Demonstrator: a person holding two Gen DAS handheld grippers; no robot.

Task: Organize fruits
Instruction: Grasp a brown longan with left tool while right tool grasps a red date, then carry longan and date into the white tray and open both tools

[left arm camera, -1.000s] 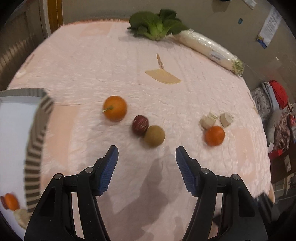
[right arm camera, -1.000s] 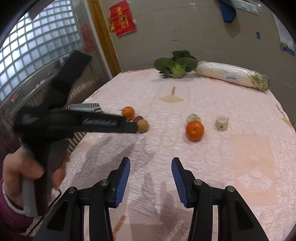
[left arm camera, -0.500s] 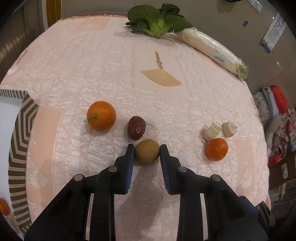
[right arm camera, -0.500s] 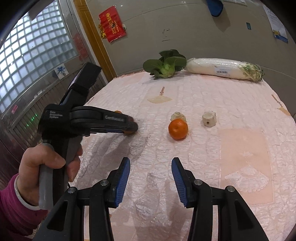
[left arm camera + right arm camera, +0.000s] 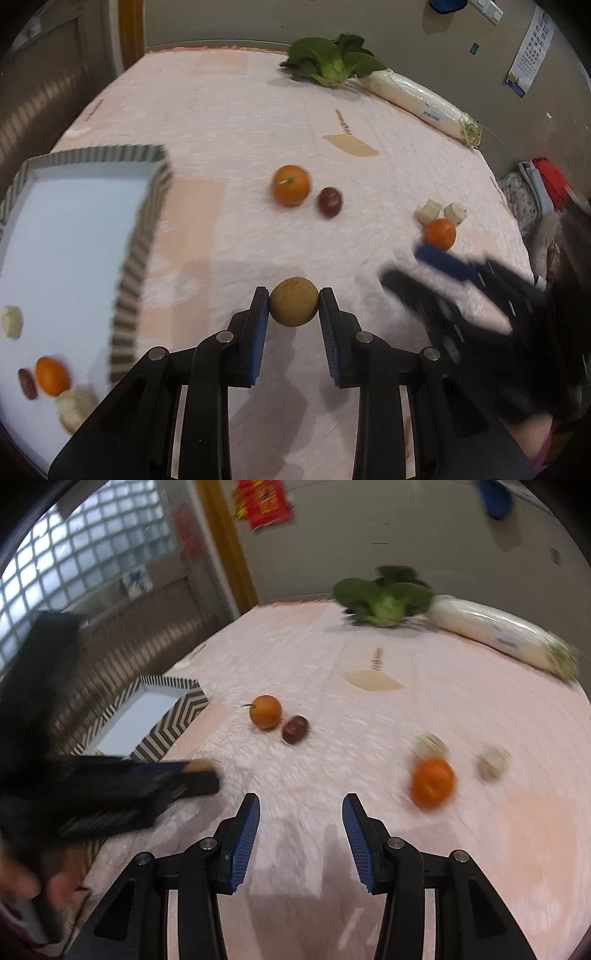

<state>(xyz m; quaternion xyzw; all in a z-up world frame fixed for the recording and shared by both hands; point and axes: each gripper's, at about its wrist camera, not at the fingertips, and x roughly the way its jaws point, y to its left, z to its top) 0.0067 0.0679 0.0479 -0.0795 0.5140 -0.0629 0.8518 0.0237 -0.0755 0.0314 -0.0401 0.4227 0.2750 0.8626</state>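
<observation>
My left gripper is shut on a round tan-brown fruit and holds it above the pink tablecloth. A stemmed orange and a dark red date lie together mid-table; both also show in the right wrist view, the orange and the date. A second orange lies to the right. The zigzag-rimmed tray at the left holds an orange, a date and pale pieces. My right gripper is open and empty above the cloth.
Bok choy and a wrapped white radish lie at the table's far edge. Two pale cut pieces sit by the right orange. A tan fan print marks the cloth. The table drops off at right.
My left gripper closed on the tan-brown fruit, lifted it off the cloth and swung left toward the tray. My right gripper moved in nearer the table's middle.
</observation>
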